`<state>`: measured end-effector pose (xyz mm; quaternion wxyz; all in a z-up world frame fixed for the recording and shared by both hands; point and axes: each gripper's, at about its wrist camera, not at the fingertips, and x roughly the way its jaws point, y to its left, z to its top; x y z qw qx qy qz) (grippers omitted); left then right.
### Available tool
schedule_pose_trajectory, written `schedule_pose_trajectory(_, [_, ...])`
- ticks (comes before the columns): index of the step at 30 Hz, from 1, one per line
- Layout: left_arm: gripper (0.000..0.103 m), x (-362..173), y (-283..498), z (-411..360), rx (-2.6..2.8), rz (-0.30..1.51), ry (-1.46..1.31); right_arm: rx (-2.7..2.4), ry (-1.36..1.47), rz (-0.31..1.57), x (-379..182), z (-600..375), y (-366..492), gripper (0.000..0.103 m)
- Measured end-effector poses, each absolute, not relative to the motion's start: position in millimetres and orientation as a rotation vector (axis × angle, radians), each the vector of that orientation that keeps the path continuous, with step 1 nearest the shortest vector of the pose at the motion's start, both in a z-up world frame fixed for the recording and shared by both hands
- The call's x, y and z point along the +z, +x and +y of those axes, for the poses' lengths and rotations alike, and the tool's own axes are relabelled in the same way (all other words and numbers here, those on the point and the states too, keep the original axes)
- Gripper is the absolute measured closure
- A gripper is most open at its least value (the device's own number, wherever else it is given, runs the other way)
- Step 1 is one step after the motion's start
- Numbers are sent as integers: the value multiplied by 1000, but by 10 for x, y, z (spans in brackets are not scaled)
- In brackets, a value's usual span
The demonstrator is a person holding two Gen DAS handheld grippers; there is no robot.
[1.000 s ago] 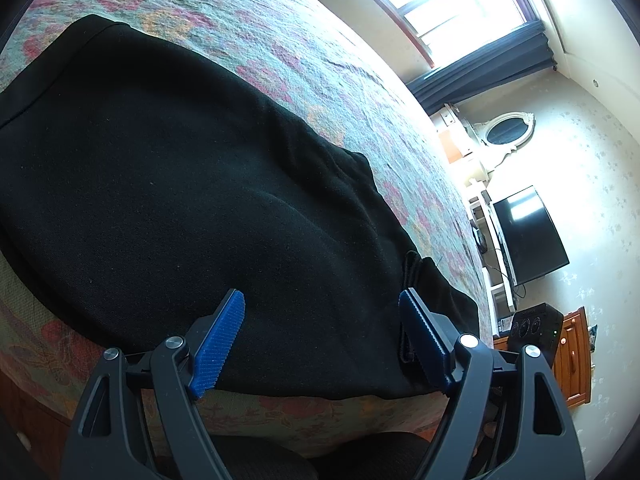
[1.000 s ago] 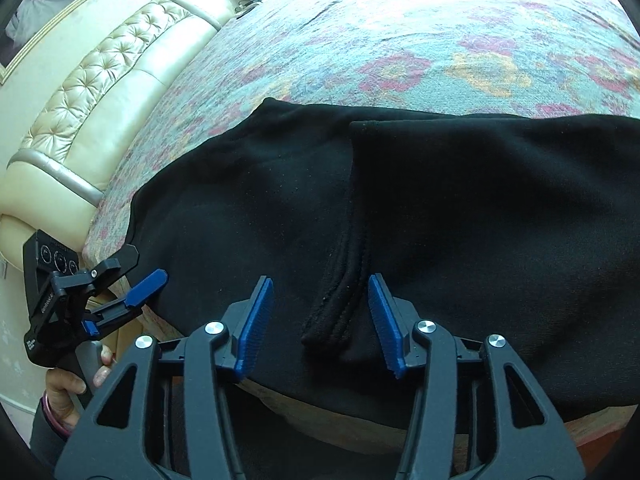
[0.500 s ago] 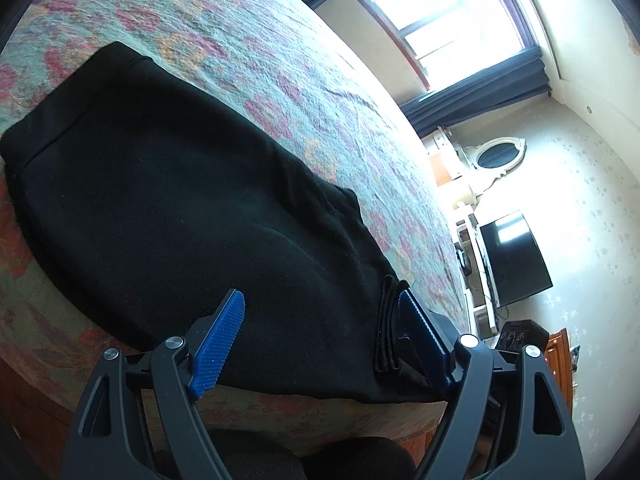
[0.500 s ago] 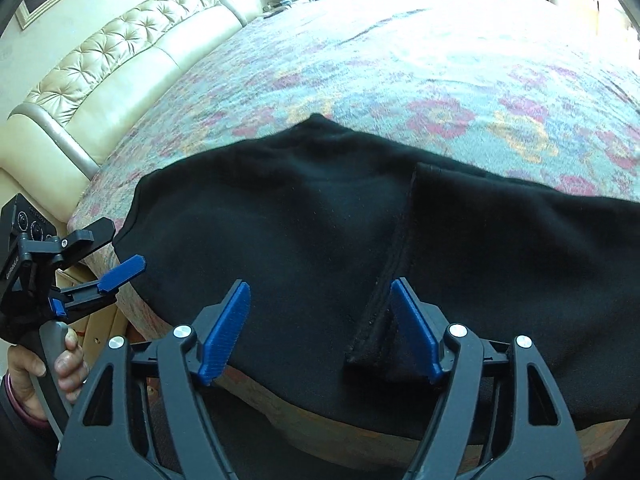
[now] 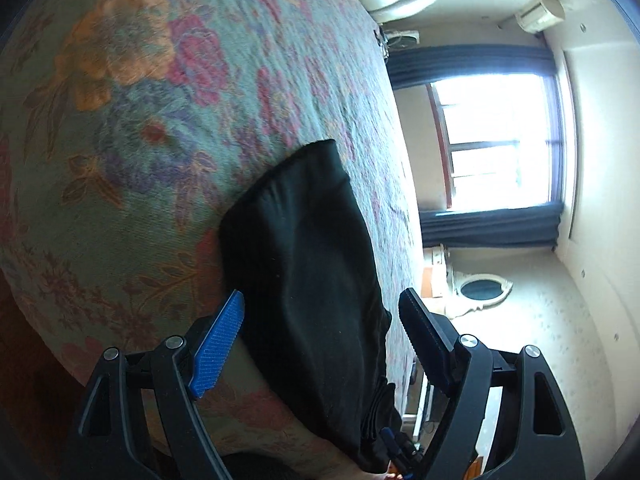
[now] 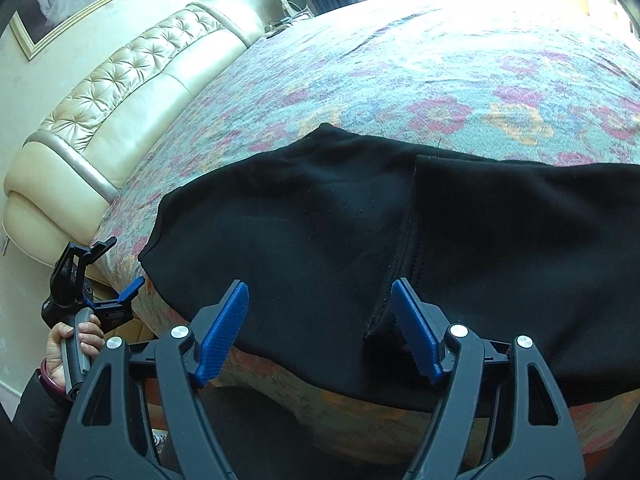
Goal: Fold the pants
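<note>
Both grippers point(image 6: 320, 332) wear black triangular-cutout arms, silver screws and ribbed blue pads point(image 6: 222, 334), a dark sleeve point(image 6: 38, 412) at the wrist.

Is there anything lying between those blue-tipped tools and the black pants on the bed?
Nothing visible. The black pants lie bare on the floral bedspread, with no object between them and the open right tool or the open left tool.

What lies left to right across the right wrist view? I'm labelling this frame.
Framed picture → tufted cream headboard → left tool → folded black pants on the floral bedspread.
</note>
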<state>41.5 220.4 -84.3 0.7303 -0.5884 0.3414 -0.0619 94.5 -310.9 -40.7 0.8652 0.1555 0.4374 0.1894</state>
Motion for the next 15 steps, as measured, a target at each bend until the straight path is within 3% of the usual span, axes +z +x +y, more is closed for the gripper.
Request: schedule_pose_trajectory(15, [25, -961, 812, 2386, -172, 788, -1215, 403, 340, 942, -534, -3122, 920, 29])
